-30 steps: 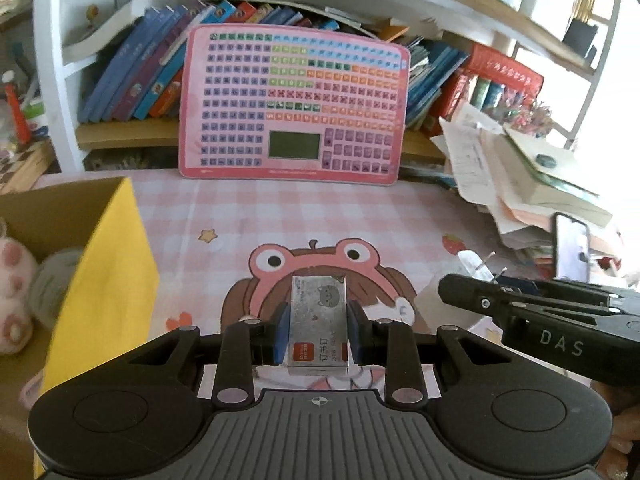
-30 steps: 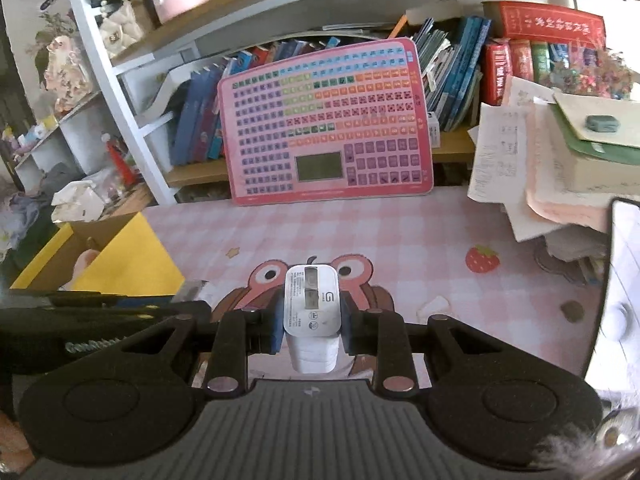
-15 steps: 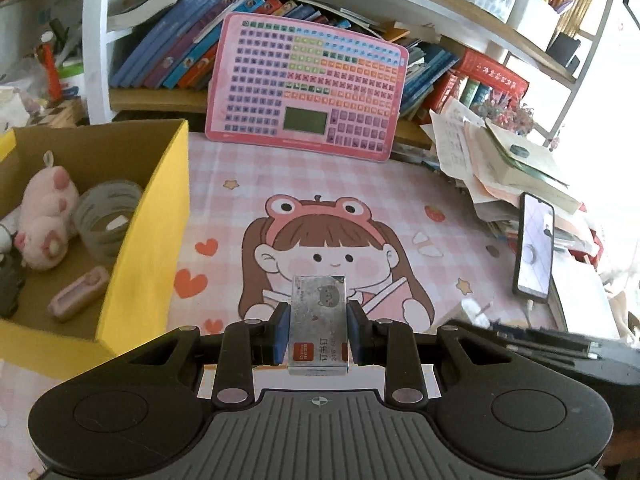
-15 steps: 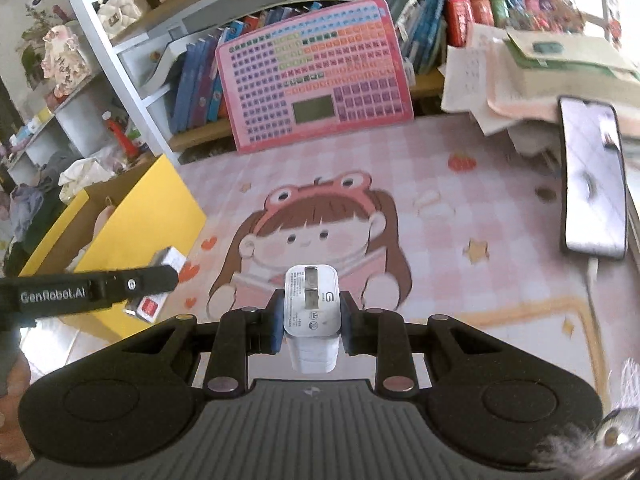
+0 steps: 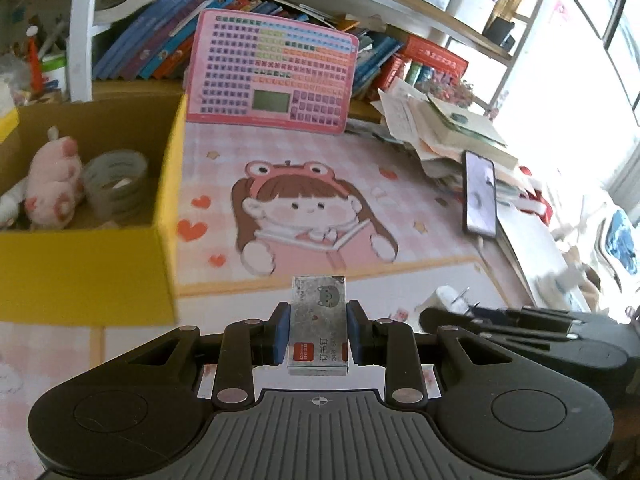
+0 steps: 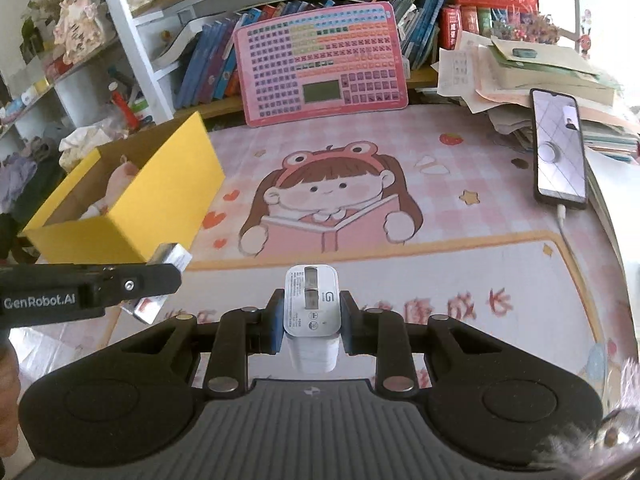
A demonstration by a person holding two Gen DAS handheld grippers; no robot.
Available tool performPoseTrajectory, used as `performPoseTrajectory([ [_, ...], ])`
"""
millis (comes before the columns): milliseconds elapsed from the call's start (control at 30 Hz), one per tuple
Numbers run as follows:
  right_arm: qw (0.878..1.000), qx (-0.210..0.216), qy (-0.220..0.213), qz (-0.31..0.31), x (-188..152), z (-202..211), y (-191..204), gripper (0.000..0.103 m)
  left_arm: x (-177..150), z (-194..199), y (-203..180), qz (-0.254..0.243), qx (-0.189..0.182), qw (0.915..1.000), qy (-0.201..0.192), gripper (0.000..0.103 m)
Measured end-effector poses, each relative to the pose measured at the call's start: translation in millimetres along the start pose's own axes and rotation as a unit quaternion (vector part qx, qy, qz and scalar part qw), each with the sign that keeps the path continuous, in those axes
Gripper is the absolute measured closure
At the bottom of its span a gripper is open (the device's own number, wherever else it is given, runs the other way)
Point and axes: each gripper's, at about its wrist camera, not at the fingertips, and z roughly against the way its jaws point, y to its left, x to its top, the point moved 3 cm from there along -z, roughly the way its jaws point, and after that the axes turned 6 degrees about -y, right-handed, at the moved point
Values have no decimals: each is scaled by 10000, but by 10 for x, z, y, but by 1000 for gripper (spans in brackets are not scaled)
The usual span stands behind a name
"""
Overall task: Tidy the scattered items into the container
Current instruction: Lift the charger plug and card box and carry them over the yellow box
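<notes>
In the left wrist view, the left gripper (image 5: 319, 330) was clamped on a small grey staple box (image 5: 318, 326), its blue pads (image 5: 281, 332) pressed against both long sides, held above the pink cartoon desk mat (image 5: 420, 248). The yellow cardboard box (image 5: 86, 272) stood at about ten o'clock from the gripper, open-topped, with a pink plush toy (image 5: 54, 182) and a roll of clear tape (image 5: 114, 182) side by side inside. At three o'clock the right gripper (image 5: 448, 300) showed in profile, the white charger's prongs poking out past its tip. A pink keyboard board (image 5: 272, 72) leaned on the bookshelf at twelve o'clock, and a phone (image 5: 479, 196) lay at two o'clock beside a paper stack (image 5: 440, 128).

In the right wrist view, the right gripper (image 6: 311, 320) was closed on a white charger (image 6: 311, 308), the fingers (image 6: 275, 322) snug on either side. The staple box (image 6: 160, 284) appeared at nine o'clock, pinched in the left gripper (image 6: 168, 280), just short of the yellow cardboard box (image 6: 160, 196) at ten o'clock. The phone (image 6: 559, 152) lay at two o'clock on the desk mat (image 6: 480, 208), its cable running toward the mat's near edge.
</notes>
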Motion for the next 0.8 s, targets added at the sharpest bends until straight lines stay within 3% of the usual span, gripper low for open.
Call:
performPoseTrajectory([
  [367, 9997, -221, -27, 54, -407, 284, 730, 78, -511, 621, 536, 14, -78, 9996, 273, 75],
  [567, 9989, -219, 222, 337, -623, 273, 1141, 78, -631, 878, 766, -121, -2, 9996, 261, 75],
  [800, 9979, -102, 242, 597, -715, 307, 1518, 78, -730, 1113, 1050, 84, 51, 9997, 218, 75],
])
